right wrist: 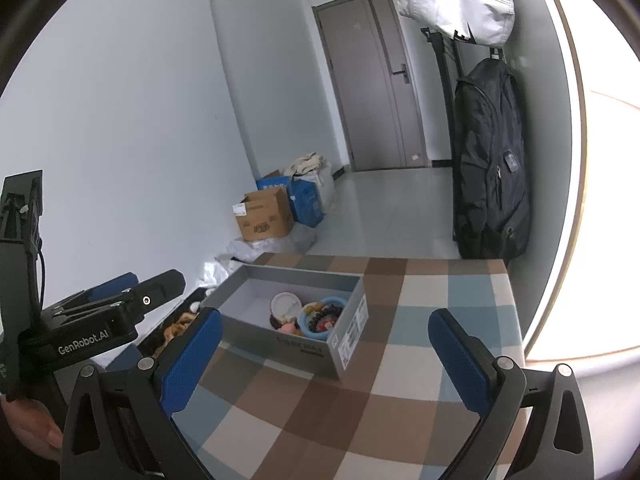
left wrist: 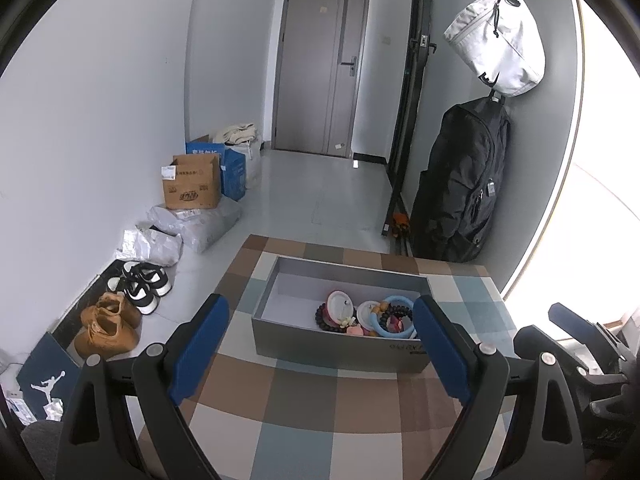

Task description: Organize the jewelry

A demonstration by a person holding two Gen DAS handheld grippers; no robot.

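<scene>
On top of the checked brown, blue and cream tablecloth (left wrist: pixel 304 400): open grey cardboard box (left wrist: pixel 280 340), long side toward the grippers, label on its right end. Heaped in the right half of the box, touching one another: light blue plastic ring (left wrist: pixel 390 330), dark beaded bracelet (left wrist: pixel 326 320), two round white-faced pieces (left wrist: pixel 340 304), a small pink item. Left half of the box bare. No jewelry seen on the cloth outside the box

Left gripper (left wrist: pixel 320 344): blue-padded fingers spread wide, holding nothing, short of the box's near wall. Right gripper (right wrist: pixel 324 356): also spread wide and empty, to the right of the box

Fits equally a heap awaiting sorting or pieces already gathered in; not settled by these views. For any pick from the heap: approach from above, well clear of the box wall, close on one piece only, lift slowly, since beads and ring lie interlocked and could drag neighbours along

Hard to make out: bottom of the heap, hidden by the near wall and the left gripper's right finger; what the white-faced rounds are; print on the box front, too blurred to read
</scene>
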